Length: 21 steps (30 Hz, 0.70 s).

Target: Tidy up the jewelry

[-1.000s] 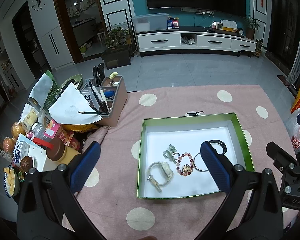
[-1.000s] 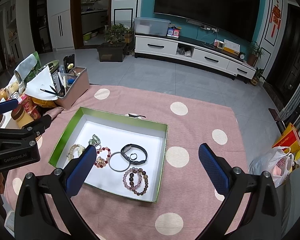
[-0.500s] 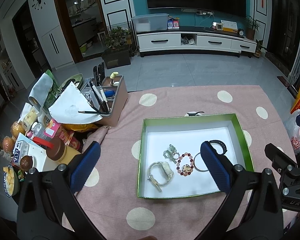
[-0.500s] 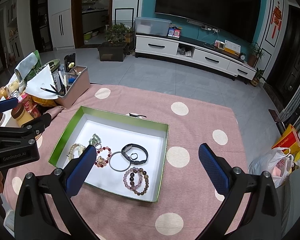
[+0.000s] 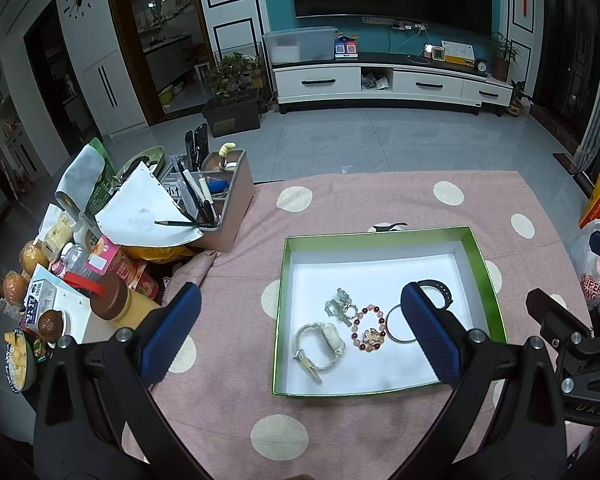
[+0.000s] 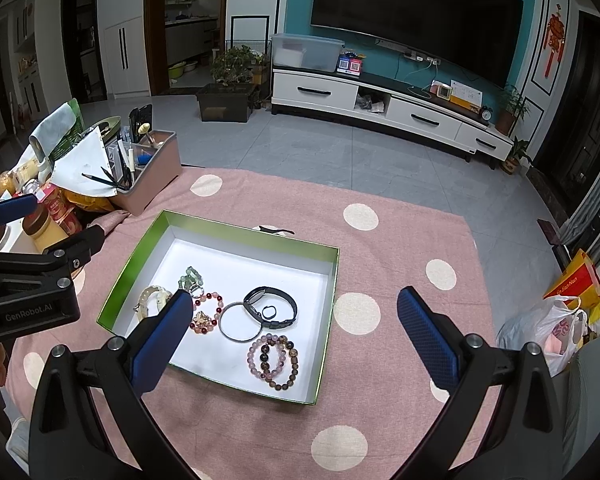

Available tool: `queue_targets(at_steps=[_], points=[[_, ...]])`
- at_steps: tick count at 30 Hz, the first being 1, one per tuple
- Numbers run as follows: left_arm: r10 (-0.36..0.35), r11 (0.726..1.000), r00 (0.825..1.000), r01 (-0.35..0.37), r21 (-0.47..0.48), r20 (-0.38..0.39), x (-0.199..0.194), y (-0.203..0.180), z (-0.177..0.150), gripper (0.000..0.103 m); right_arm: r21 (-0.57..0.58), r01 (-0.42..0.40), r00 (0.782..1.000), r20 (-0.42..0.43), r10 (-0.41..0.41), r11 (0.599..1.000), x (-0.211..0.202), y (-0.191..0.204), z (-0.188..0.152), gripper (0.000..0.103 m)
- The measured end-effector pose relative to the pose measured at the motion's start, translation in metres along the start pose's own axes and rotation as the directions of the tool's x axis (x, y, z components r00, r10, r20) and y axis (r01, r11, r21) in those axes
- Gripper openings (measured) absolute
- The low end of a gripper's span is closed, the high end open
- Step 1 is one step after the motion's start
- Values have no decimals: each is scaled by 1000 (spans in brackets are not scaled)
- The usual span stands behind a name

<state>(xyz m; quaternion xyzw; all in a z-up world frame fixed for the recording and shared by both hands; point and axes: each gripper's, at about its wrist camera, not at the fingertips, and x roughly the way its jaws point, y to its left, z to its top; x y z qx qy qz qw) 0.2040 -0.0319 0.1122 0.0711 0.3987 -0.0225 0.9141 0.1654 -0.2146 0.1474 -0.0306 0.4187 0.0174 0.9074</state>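
Note:
A green-rimmed white box [image 5: 480, 264] [image 6: 136, 252] lies on the pink dotted cloth. Inside it are a pale watch [image 5: 320, 346] [image 6: 153, 298], a green jade piece [image 5: 339, 305] [image 6: 192, 276], a red bead bracelet [image 5: 367, 330] [image 6: 208, 312], a metal bangle [image 5: 396, 326] [image 6: 240, 321], a black band [image 5: 440, 290] [image 6: 271, 307] and pink and brown bead bracelets [image 6: 274, 362]. My left gripper [image 5: 298, 332] is open and empty, held above the box's near left. My right gripper [image 6: 294, 334] is open and empty above the box's near right.
A brown organizer [image 5: 224, 196] [image 6: 148, 160] with pens and a pile of food jars and packets [image 5: 80, 276] stand at the table's left. A black clip [image 5: 388, 226] [image 6: 276, 231] lies behind the box. Bags [image 6: 556, 320] sit off the right edge.
The right wrist view has shifted slightly, the box sitting a little lower and to the right. Both grippers stay open and the jewelry has not moved.

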Motion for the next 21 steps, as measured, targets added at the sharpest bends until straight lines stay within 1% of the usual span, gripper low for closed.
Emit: queue_targets(at_steps=[15,21], points=[[11,1000,1000,-11,1,-2,0,-2,0,101,0,0,1000,0,0,1000,0,0,0,102],[5,1000,1000,-5,2,-5,-1,-2,1,101,-1,2,1000,-1,-2,1000,0,0,0,102]])
